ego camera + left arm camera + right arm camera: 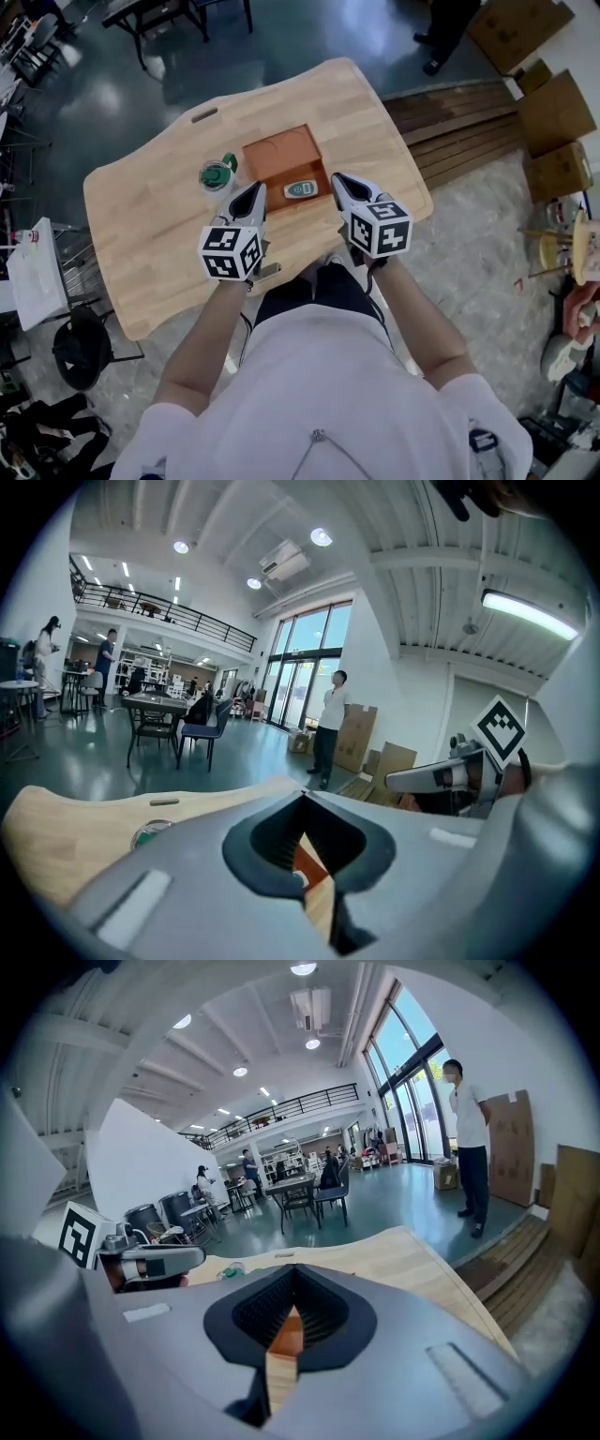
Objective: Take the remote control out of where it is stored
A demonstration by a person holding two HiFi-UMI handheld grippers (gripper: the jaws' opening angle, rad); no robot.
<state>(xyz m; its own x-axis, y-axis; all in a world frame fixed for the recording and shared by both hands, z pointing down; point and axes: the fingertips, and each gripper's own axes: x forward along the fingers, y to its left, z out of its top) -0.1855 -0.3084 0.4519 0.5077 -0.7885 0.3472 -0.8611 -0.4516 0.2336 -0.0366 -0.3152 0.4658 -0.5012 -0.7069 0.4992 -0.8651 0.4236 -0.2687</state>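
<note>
So nothing is done yet: the remote lies in the recess of the surface, and the left hand-held gripper and right hand-held gripper hover beside it, jaws together, empty.

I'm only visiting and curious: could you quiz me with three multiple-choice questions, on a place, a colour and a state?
1. Where is the remote control? A. in the brown recess B. on the floor C. in a gripper
2. The round item left of the recess is mostly: A. red B. green C. blue
3. The left gripper and right gripper are: A. wide open B. shut on the remote C. shut, empty
Answers: 1A, it lies in the recess; 2B, green shows; 3C, jaws together, nothing between.
</note>
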